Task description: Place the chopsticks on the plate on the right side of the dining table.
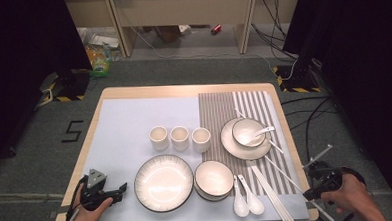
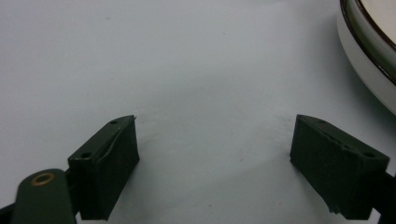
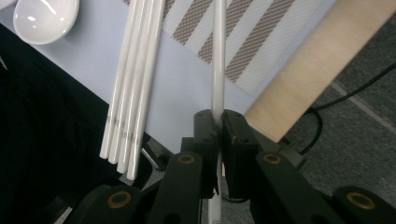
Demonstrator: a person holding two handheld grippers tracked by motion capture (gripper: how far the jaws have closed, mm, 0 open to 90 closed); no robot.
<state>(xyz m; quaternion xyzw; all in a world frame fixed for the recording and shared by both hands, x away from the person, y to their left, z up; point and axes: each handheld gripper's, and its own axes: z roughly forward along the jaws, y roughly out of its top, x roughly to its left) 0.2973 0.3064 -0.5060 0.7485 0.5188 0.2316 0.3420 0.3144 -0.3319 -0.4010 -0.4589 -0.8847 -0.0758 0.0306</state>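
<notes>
High view: three cups (image 1: 179, 138), two spoons (image 1: 247, 200); right gripper (image 3: 218, 128) pinches one chopstick (image 3: 218, 70), left gripper (image 2: 215, 154) spread.

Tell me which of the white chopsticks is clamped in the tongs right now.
The single chopstick lying apart over the striped mat's edge, pinched by the right tongs. The bundle beside it lies loose.

1. A lab or recording studio is showing here: black curtains (image 1: 26, 43) are hanging at both sides of the table (image 1: 183, 90).
2. Cables (image 1: 270, 32) are trailing over grey carpet (image 1: 182, 71) toward wall sockets.
3. Hazard-striped tape (image 1: 290, 90) is marking stand feet, and a number (image 1: 73, 131) is lying on the floor.
</notes>
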